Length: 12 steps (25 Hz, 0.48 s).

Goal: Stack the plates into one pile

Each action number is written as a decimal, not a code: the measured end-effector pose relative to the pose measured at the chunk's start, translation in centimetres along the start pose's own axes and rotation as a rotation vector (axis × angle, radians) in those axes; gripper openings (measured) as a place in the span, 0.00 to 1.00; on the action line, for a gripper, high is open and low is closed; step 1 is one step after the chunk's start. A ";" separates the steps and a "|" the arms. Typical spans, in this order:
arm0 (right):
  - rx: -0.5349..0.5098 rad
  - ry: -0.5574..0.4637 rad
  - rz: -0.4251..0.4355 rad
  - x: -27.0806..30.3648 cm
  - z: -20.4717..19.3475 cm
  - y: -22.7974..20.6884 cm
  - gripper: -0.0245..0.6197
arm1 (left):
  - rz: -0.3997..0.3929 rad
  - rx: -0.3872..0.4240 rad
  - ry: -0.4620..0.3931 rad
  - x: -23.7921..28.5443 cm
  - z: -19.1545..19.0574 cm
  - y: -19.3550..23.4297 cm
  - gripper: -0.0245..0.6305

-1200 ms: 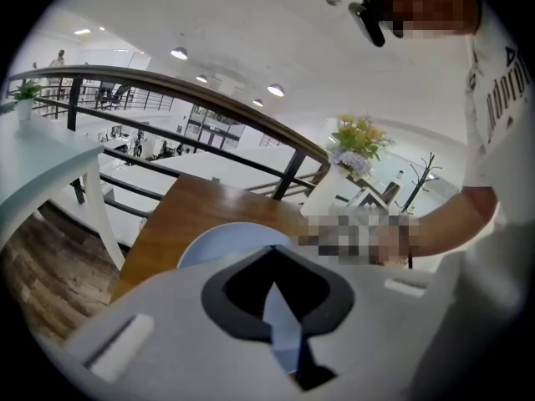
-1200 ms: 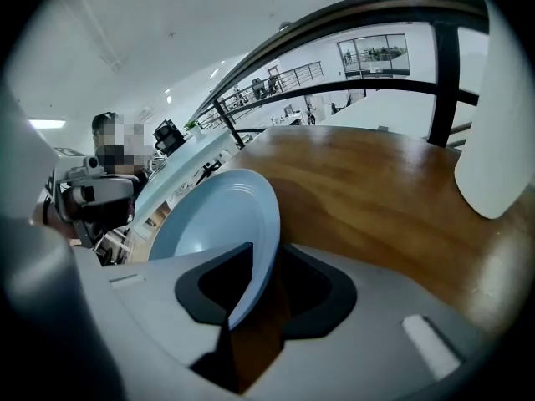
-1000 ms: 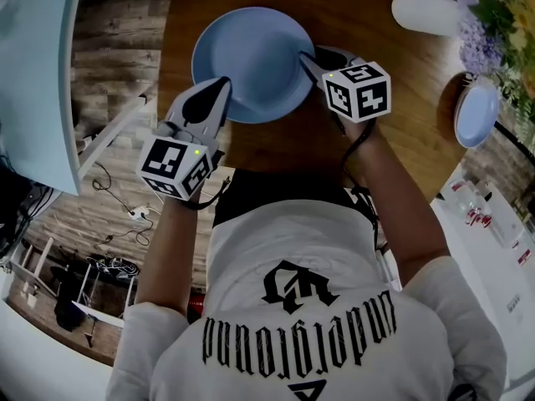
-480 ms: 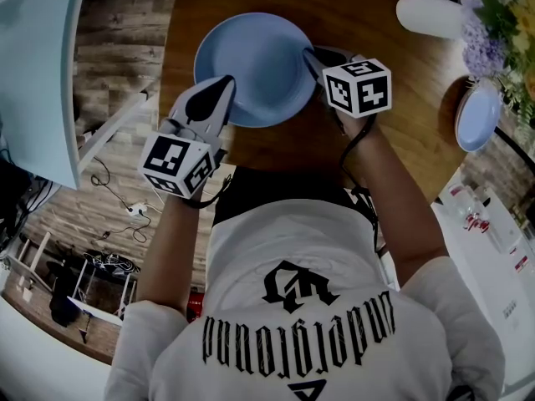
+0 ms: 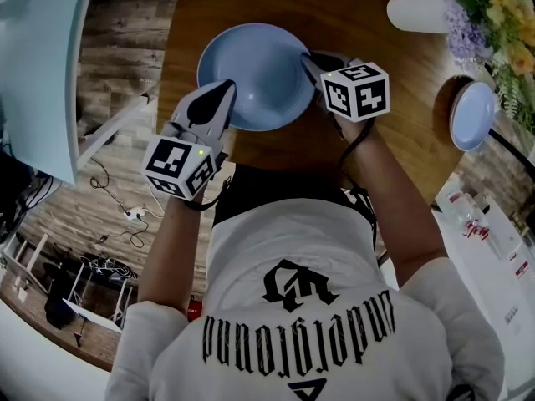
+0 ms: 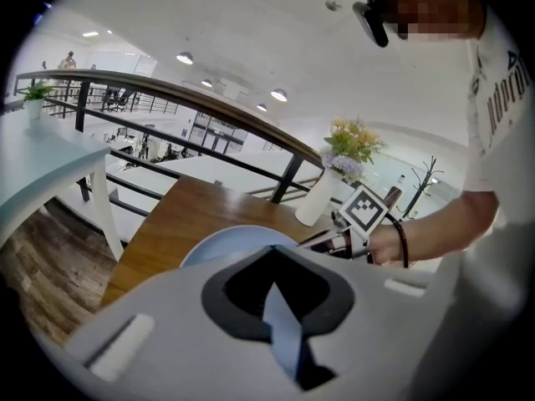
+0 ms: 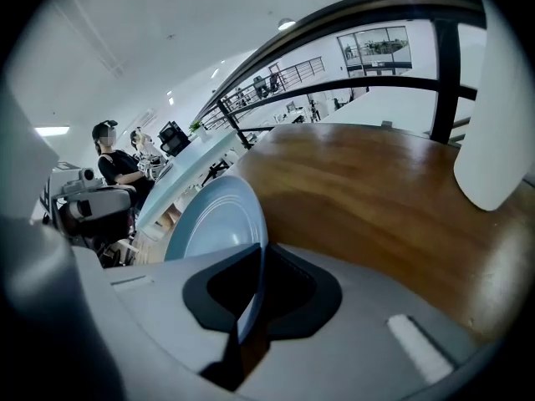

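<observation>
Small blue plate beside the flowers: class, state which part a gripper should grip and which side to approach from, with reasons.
Probably the rim of the small plate on the side facing the table's middle. It lies flat and shallow, so only the thin rim offers a pinch, and the flowers crowd its far side.

The near rim of the large plate (image 5: 251, 69) is covered at two places by the left gripper (image 5: 227, 88) and right gripper (image 5: 306, 58). The near edge of the table (image 5: 376, 82) is concealed by the person's shirt (image 5: 292, 249). The vase (image 7: 500, 115) is cut off at the right gripper view's edge. The distant figures (image 7: 113, 161) there cannot be resolved.
</observation>
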State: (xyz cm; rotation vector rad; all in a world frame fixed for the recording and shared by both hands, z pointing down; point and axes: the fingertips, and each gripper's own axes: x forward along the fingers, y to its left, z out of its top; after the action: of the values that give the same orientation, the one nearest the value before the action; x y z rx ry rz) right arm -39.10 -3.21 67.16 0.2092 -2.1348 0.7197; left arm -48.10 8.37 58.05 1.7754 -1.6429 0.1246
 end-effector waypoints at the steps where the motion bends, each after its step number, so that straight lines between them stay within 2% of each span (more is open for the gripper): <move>1: -0.003 -0.003 0.001 -0.4 -0.1 0.0 0.07 | 0.001 0.002 -0.003 -0.1 0.0 -0.4 0.11; 12: 0.006 -0.065 0.025 -6.3 -1.3 0.8 0.07 | 0.020 0.032 -0.054 -2.1 0.5 -5.9 0.11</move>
State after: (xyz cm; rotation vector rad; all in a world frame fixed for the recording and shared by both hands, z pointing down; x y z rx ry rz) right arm -34.63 -2.45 62.52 0.2121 -2.2006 0.7426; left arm -43.34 9.52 54.14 1.8017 -1.7060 0.1134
